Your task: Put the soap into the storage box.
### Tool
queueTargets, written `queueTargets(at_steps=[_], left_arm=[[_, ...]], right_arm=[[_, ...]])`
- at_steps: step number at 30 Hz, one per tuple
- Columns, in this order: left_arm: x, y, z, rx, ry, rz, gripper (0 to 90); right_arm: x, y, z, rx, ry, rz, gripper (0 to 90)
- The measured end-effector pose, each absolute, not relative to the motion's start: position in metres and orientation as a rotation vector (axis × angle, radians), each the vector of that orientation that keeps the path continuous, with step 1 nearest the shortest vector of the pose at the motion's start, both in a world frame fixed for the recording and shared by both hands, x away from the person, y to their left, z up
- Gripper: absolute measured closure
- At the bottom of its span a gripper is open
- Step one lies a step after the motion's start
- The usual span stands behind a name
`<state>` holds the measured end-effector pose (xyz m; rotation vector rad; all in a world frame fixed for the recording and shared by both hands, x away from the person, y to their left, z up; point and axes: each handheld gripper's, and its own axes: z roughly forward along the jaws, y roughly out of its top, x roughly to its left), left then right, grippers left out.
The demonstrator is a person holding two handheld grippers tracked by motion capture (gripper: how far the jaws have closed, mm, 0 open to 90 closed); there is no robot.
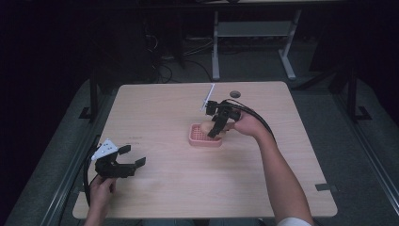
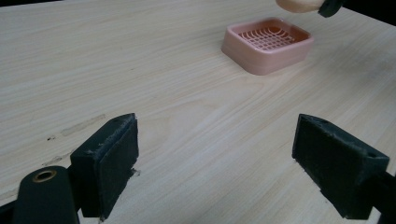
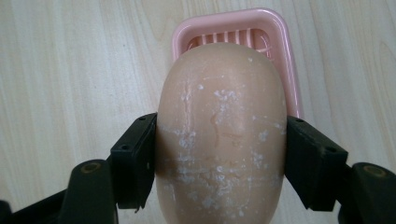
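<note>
A pink soap dish (image 1: 204, 136) with a slotted grid floor sits near the middle of the wooden table (image 1: 155, 113). My right gripper (image 1: 212, 129) hangs just above the dish, shut on a tan oval soap bar (image 1: 205, 126). In the right gripper view the soap bar (image 3: 221, 135) is squeezed between both pads and covers most of the dish (image 3: 280, 56) beneath it. My left gripper (image 1: 133, 157) rests open near the table's front left. Its view looks across bare wood to the dish (image 2: 268, 44), with the soap bar (image 2: 299, 4) at the top edge.
A round cable hole (image 1: 235, 94) lies in the table's far edge. Behind the table stands a grey desk frame (image 1: 215, 47) on dark floor. Bare wood surrounds the dish on all sides.
</note>
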<state>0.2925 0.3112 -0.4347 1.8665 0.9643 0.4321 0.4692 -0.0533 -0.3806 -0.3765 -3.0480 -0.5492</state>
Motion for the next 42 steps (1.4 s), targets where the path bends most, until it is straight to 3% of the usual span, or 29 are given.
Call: queueTargets(at_steps=[14,42], left_arm=[[0.292,0.312,-0.435,1.864,0.972,0.424,14.3],[0.293,0.312,-0.435,1.860,0.974,0.424,14.3]], right_arm=[[0.481,-0.030,-0.386,-0.333,-3.049,-0.523,31.7],[0.492,-0.023,-0.413,-0.354,-3.014,-0.465,31.6]])
